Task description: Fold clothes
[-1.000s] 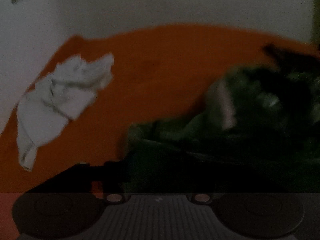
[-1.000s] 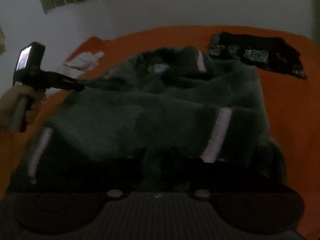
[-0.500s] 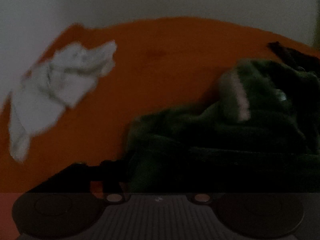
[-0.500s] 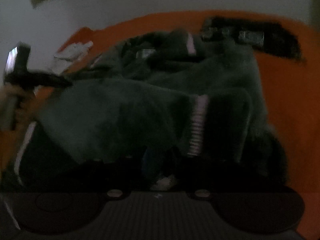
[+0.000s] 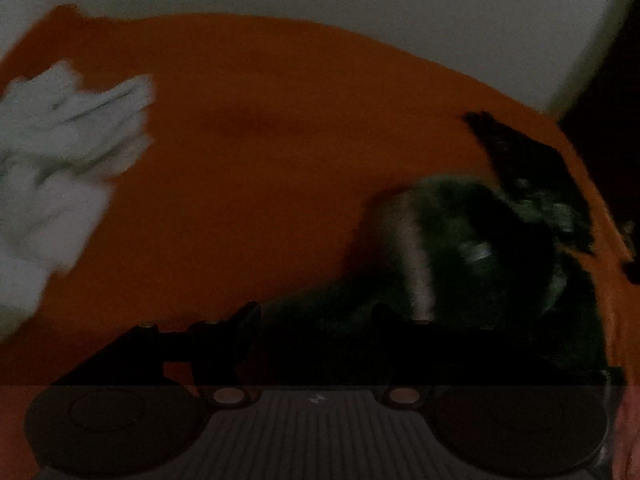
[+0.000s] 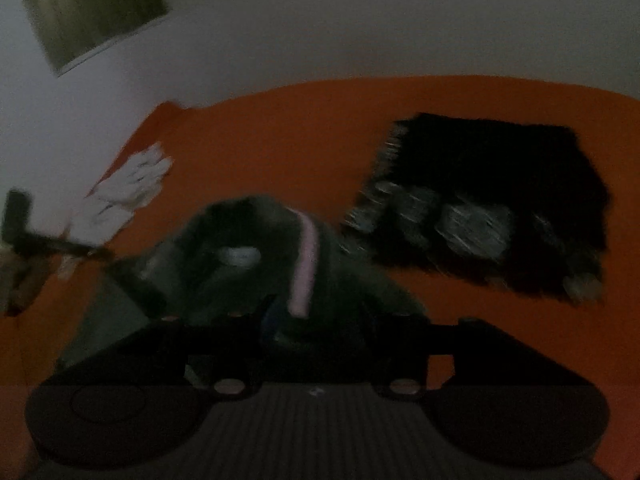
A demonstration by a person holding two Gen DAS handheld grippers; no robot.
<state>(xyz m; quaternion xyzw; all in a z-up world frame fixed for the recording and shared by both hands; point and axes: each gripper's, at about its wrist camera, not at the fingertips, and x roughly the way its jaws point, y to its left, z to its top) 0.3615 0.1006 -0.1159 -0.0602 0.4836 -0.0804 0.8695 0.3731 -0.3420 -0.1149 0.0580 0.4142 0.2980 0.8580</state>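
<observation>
A dark green fuzzy garment with pink stripes (image 6: 256,264) is bunched on the orange bed (image 6: 304,128). My right gripper (image 6: 316,320) has its fingers spread with the garment's cloth lying between them. My left gripper (image 5: 316,320) also has spread fingers, with the same garment (image 5: 460,240) lying between and right of them. The left gripper (image 6: 84,256) shows in the right wrist view, reaching into the garment's left edge. Both views are dark and blurred, so any grip on the cloth is unclear.
A crumpled white garment (image 5: 60,152) lies at the bed's left, also in the right wrist view (image 6: 128,188). A black patterned garment (image 6: 488,208) lies flat at the back right. A white wall (image 6: 360,20) with a window (image 6: 92,8) runs behind the bed.
The green garment, spread wide a second ago, is now gathered into a smaller bunch. Both grippers have moved forward and the views have swung; more orange bed shows.
</observation>
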